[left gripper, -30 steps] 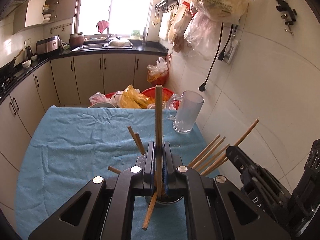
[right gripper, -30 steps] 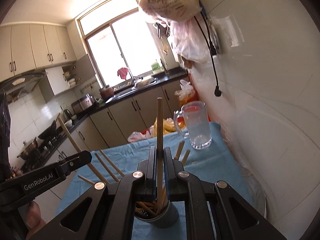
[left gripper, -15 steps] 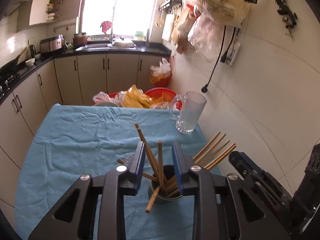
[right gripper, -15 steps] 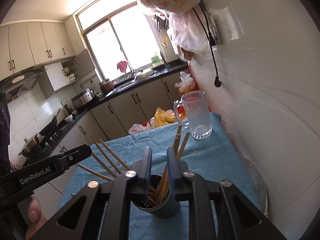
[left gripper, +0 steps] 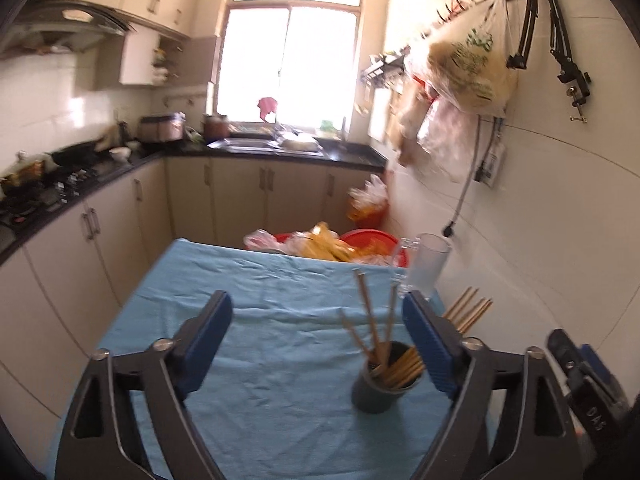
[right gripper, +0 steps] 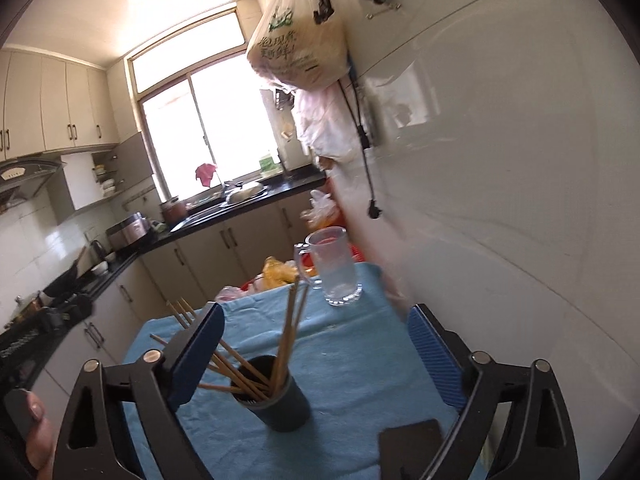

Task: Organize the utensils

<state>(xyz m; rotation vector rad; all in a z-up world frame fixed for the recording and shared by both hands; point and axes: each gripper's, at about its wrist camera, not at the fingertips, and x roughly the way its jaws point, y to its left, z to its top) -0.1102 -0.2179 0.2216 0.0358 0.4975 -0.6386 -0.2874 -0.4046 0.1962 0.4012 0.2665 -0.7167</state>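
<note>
Chopsticks (right gripper: 290,332) stand bunched in a dark cup (right gripper: 280,402) on the blue cloth (left gripper: 256,344), leaning in several directions. Both grippers hang above the table with jaws spread wide and nothing between them: the left gripper (left gripper: 316,344) just left of the cup, the right gripper (right gripper: 316,354) framing it. A glass mug (right gripper: 334,266) stands farther back by the wall.
</note>
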